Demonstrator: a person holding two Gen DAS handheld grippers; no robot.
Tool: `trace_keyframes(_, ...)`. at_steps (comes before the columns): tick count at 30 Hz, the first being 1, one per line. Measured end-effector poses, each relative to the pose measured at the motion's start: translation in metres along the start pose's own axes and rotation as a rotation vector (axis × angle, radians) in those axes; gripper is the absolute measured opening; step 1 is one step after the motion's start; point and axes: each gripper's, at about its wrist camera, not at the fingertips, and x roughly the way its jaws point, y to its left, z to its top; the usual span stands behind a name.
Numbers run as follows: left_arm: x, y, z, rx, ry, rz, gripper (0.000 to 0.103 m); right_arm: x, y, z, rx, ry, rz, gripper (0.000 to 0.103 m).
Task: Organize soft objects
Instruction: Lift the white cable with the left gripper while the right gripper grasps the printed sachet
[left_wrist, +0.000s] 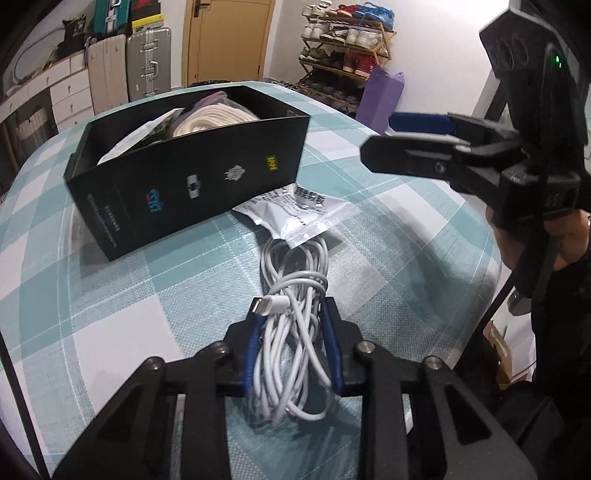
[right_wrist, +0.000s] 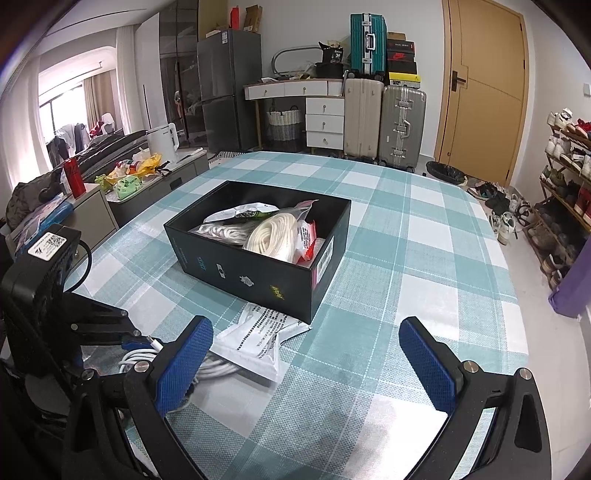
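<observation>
A bundled white cable (left_wrist: 291, 295) lies on the checked tablecloth, its far end under a white plastic packet (left_wrist: 299, 206). My left gripper (left_wrist: 291, 314) is shut on the cable's near end, blue pads on both sides. In the right wrist view the cable (right_wrist: 144, 356) shows at lower left beside the packet (right_wrist: 255, 332). A black box (left_wrist: 192, 177) stands behind, holding a cream rope coil (right_wrist: 273, 232) and packets. My right gripper (right_wrist: 306, 350) is open and empty, hovering above the table right of the cable; it also shows in the left wrist view (left_wrist: 406, 140).
The table (right_wrist: 406, 229) has a teal and white checked cloth. The black box (right_wrist: 258, 258) sits mid-table. A shoe rack (right_wrist: 569, 177) and purple bag (left_wrist: 380, 96) stand off the right edge; suitcases (right_wrist: 402, 122) and drawers stand behind.
</observation>
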Motion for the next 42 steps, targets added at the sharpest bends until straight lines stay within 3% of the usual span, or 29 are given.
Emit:
trace_keyframes(19,-0.021,0.043,-0.013,-0.118,-0.054,0.102,0.027,0.034,0.007,-0.007,0.036,0.075,0.040,0.102)
trace_keyframes(30,-0.032,0.062,-0.012,-0.170,-0.130,0.107,0.027,0.076,0.024,-0.012,0.077,0.186,0.060,0.102)
trace_keyframes(42,-0.035,0.068,-0.013,-0.187,-0.159,0.099,0.027,0.100,0.043,-0.006,0.064,0.228,0.034,0.102)
